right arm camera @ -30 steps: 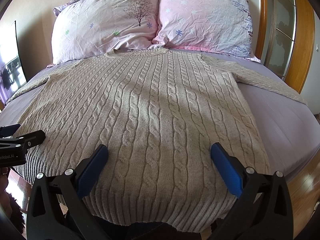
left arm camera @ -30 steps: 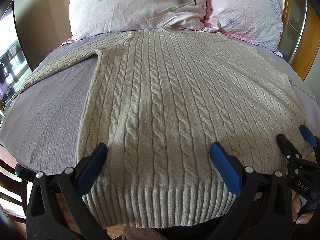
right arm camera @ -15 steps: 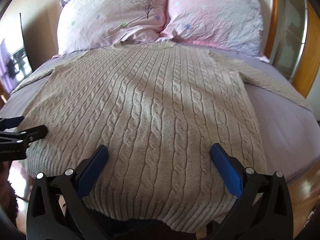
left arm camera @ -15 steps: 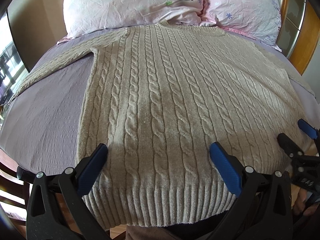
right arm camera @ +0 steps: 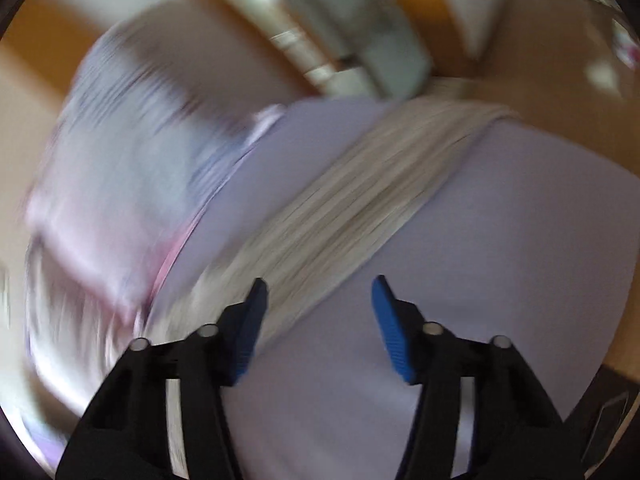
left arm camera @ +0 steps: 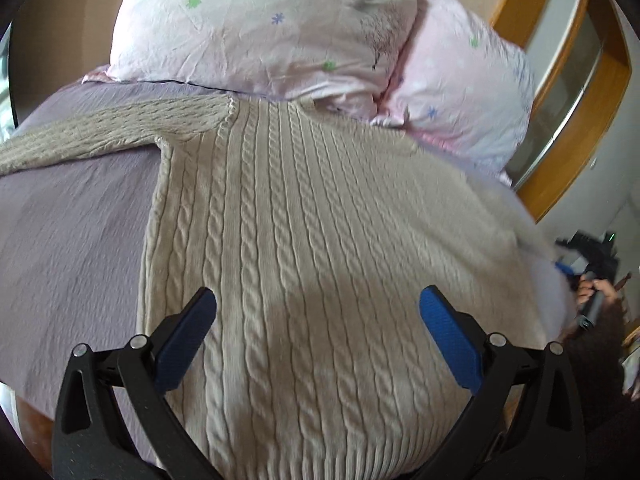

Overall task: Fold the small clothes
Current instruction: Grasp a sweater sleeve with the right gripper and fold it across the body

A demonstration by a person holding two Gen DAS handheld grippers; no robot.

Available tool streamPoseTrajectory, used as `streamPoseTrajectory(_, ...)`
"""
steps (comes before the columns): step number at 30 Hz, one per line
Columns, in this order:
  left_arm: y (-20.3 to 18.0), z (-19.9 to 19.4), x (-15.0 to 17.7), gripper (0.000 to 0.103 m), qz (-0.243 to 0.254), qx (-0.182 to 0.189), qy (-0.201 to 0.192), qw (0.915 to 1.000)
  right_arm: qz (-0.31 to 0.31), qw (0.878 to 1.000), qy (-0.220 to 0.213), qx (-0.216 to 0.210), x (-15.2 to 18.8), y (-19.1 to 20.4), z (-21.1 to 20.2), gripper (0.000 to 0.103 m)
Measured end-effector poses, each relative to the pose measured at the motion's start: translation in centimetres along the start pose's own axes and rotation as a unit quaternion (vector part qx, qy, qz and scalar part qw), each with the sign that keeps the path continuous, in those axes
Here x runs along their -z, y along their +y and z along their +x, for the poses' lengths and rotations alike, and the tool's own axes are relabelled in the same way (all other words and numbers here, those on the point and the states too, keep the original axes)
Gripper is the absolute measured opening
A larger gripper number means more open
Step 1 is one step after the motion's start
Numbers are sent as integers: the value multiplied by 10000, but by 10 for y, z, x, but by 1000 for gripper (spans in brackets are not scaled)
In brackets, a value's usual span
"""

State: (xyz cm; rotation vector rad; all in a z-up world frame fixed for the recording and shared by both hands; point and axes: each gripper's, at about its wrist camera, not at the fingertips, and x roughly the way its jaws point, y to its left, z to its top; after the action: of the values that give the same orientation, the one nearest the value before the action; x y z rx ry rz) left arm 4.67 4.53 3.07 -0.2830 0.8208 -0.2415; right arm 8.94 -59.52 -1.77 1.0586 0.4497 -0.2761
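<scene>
- The right gripper [right arm camera: 316, 320] has swung away from the hem since half a second ago and now points at the sweater's right sleeve [right arm camera: 360, 200], its view blurred; a sleeve fold looks next.
- The left gripper [left arm camera: 318, 336] still hovers over the sweater [left arm camera: 320, 240], which lies flat on the bed [left arm camera: 68, 232].
- Both grippers are spread, holding nothing.
- Count: one sweater, two pillows [left arm camera: 260, 28], two grippers.

Left gripper [left arm camera: 318, 320]: jaws spread wide, blue pads clear of any contact, holding nothing. Right gripper [right arm camera: 318, 312]: jaws parted, narrower than the left, nothing between them; view heavily blurred. Right hand [left arm camera: 596, 294] visible at the left view's right edge, wrapped around its handle.
</scene>
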Motion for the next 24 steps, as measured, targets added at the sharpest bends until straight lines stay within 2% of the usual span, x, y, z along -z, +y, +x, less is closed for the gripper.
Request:
streamPoseTrajectory(2, 6, 0, -1, 101, -194, 122, -102, 9997, 339, 9994, -23, 94, -15, -13, 5, 49)
streamPoseTrajectory(5, 15, 0, -5, 101, -442, 79, -247, 9987, 721, 9970, -58, 281, -32, -32, 14, 46)
streamPoseTrajectory(8, 19, 2, -9, 101, -536, -6, -257, 9982, 949, 9949, -204, 274, -39, -41, 17, 36)
streamPoseTrajectory(11, 27, 2, -10, 101, -604, -64, -269, 9978, 1154, 9924, -329, 251, -44, -47, 17, 34)
streamPoseTrajectory(13, 31, 0, -10, 101, -641, -92, -316, 9974, 1121, 9919, -445, 385, -47, -47, 20, 30)
streamPoseTrajectory(15, 37, -3, -11, 101, -672, -136, -388, 9969, 1034, 9920, -470, 542, -52, -43, 29, 11)
streamPoseTrajectory(17, 45, -7, -12, 101, -713, -231, -474, 9961, 674, 9939, -514, 710, -56, -27, 35, 9)
streamPoseTrajectory(18, 52, -10, -14, 101, -769, -287, -516, 9953, 336, 9941, -653, 798, -54, -11, 30, 9)
streamPoseTrajectory(20, 71, -19, -19, 101, -993, -211, -619, 9929, -651, 9903, -1031, 662, -42, 42, 14, 9)
streamPoseTrajectory(22, 91, -30, -21, 101, -1295, -111, -843, 9879, -1686, 9766, -1322, 171, -12, 110, -9, 8)
streamPoseTrajectory(24, 119, -44, -28, 101, -1667, -242, -1138, 9791, -2626, 9519, -1549, -291, 29, 173, -30, 8)
